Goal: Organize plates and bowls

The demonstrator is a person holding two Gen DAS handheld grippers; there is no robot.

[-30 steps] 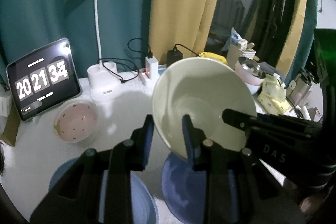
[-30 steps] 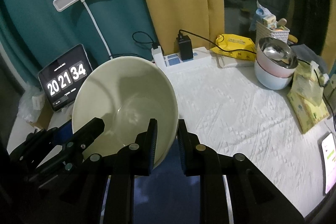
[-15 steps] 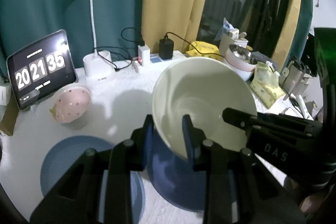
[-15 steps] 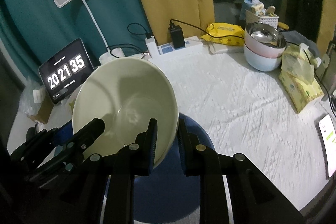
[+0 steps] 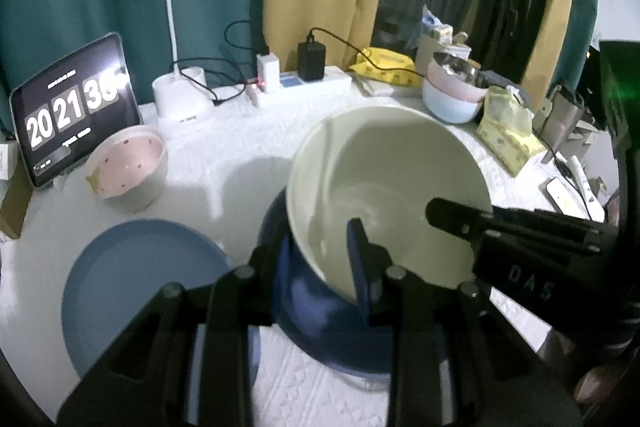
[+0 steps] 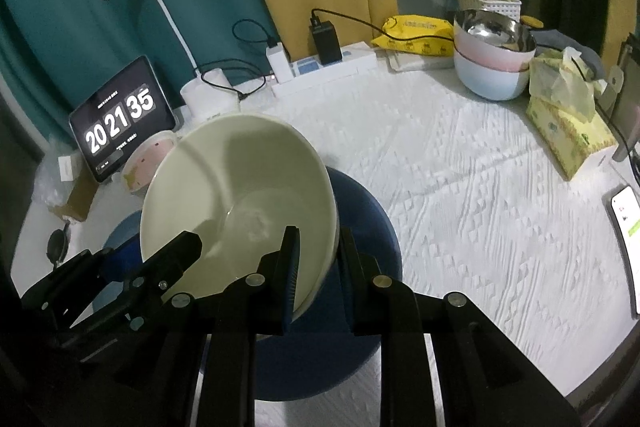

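I have the cream bowl (image 5: 384,187) pinched by its rim between both grippers: my left gripper (image 5: 316,259) is nearly closed on the near rim, one finger inside the bowl and one outside, and my right gripper (image 6: 316,267) grips the opposite rim the same way. The bowl is tilted and sits right over the dark blue plate (image 6: 372,227), with its lower edge close to or already touching the plate; I cannot tell which.

As I judge it, the tidying is partly done. Far behind the dark blue plate, a steel bowl (image 6: 494,27) is already nested in a pink and a pale blue one. Still loose are the light blue plate (image 5: 136,291), just to the left of the dark blue plate, and the pink dotted bowl (image 5: 128,167), behind the light blue plate and beside the clock screen (image 5: 72,111). What seems left is to settle the cream bowl on the dark plate, let go, then gather those two.

The left view shows the light blue plate whole and the pink bowl's inside, plus my right gripper reaching in from the right. The right view hides most of both behind the cream bowl, but shows the open table (image 6: 480,187) to the right of the dark blue plate, the tissue pack (image 6: 568,119) and a lit phone (image 6: 628,215) at the table's edge.
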